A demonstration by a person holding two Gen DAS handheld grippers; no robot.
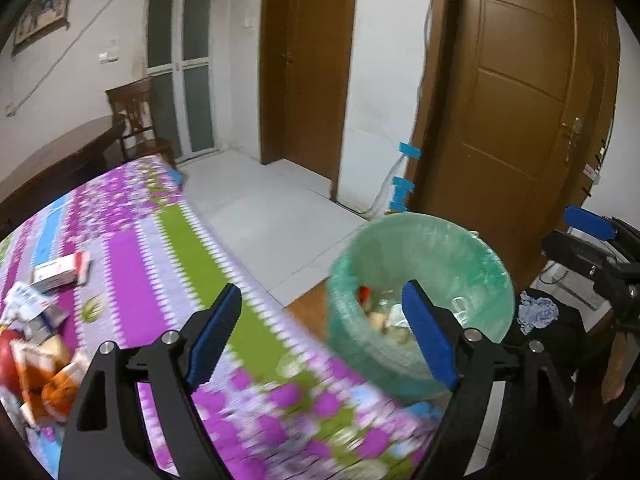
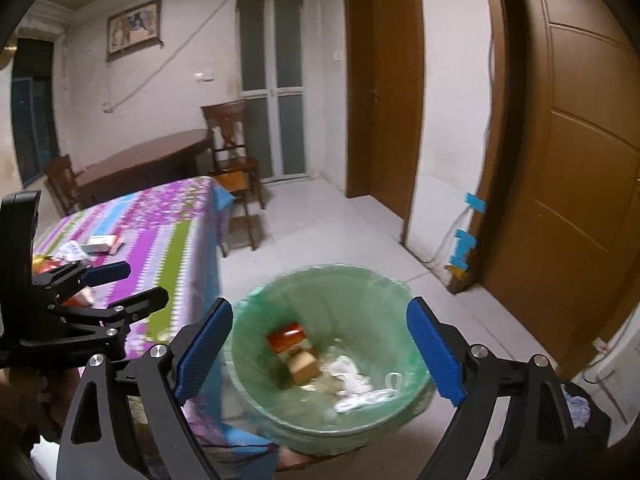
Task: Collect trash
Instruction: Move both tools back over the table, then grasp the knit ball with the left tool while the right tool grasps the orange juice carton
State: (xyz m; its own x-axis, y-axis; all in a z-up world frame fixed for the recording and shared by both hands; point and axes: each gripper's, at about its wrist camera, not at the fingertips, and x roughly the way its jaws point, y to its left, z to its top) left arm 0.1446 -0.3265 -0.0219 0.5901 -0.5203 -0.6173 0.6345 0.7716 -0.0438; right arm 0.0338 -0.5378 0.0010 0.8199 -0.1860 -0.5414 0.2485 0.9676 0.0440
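**Both grippers empty, bin part-filled, trash left on table**

Right gripper (image 2: 320, 354) spread wide, nothing between pads, poised over bin (image 2: 256, 360). Placement fits a drop point: directly above the opening so anything let go falls in. Bin lined with green bag, standing on floor just beside table (image 2: 168, 240) edge, likely for short carries from tabletop. Inside bin: red-and-tan box (image 2: 294, 344), white crumpled paper (image 2: 354, 376), other bits blurred.

Left gripper (image 1: 322, 334) also spread, empty. Hangs over table edge, one pad over cloth, other pad in front of bin. Aimed across floral cloth, probably for reaching the next piece. Motion blur on cloth and bin, so exact offsets unclear.

Remaining trash on table: small white box (image 1: 60, 272) lying flat, well apart from left gripper; pile of wrappers (image 1: 36, 356) at left edge of left view, red and orange packaging, white-blue crumpled pack on top. Pile sits far from bin side, so a reach across needed.

Judgement: task partway, some items binned, several left. Next move likely left gripper toward white box or pile. Risk: loose wrappers slip from pads; thin flat box hard to pinch off cloth, cloth may bunch.

Dark bag with blue cloth (image 1: 536, 314) beside bin, not clearly trash.
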